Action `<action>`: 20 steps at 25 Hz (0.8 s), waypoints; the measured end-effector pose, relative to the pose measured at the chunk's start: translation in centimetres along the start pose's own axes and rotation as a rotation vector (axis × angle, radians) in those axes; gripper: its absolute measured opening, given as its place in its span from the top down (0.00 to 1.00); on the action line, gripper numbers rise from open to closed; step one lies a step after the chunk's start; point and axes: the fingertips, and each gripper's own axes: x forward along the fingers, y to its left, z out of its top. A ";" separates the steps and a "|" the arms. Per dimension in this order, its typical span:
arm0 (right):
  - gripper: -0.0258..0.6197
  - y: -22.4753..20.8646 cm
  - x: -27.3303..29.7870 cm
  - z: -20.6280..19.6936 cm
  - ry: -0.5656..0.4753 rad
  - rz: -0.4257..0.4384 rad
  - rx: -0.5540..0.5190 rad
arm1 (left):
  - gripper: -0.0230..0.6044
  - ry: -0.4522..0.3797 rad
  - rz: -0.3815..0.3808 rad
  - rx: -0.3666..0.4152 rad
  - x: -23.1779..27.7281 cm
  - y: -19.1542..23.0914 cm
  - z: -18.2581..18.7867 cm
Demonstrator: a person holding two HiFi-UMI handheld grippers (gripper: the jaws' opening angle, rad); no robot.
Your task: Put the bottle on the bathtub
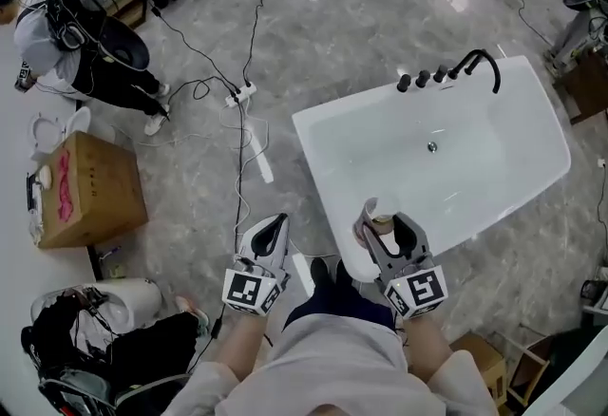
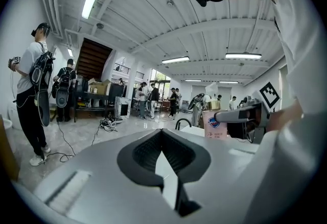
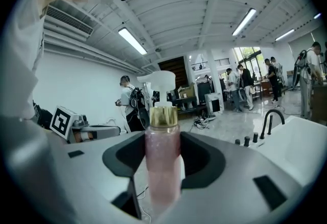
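— Which step is judged to be in hand?

— The carry. The bottle is pinched upright between the fingers of the right gripper. Its pink body is clamped at mid-height, and the gold collar and white pump head stand clear above the fingertips. Nothing has been set down yet.

— Where is the bathtub placed?

— Ahead of the right fingers and a little to their right. Its near corner is seen just beside them from the head view, though the height between bottle and rim cannot be told. The black faucet is set at the far rim, well beyond the fingertips.

— And the left gripper?

— Its fingers are pressed together and nothing is held between them. It is held to the left of the right fingers, over the floor.

— What is called for next?

— The bottle should be carried forward over the rim and lowered until its base is seated flat. Only then should the fingers be spread. The rim looks narrow and glossy, so a level, centred placing is probably needed, or the bottle may be tipped into the tub.
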 end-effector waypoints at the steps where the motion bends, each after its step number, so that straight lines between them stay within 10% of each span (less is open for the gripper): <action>1: 0.64 -0.5 0.5 -0.5 0.005 -0.003 -0.006 | 0.95 0.005 0.001 0.006 0.5 0.2 -0.4; 20: 0.64 -6.1 7.9 -15.3 0.082 -0.043 -0.002 | 0.95 0.089 -0.032 -0.079 6.9 2.4 -15.9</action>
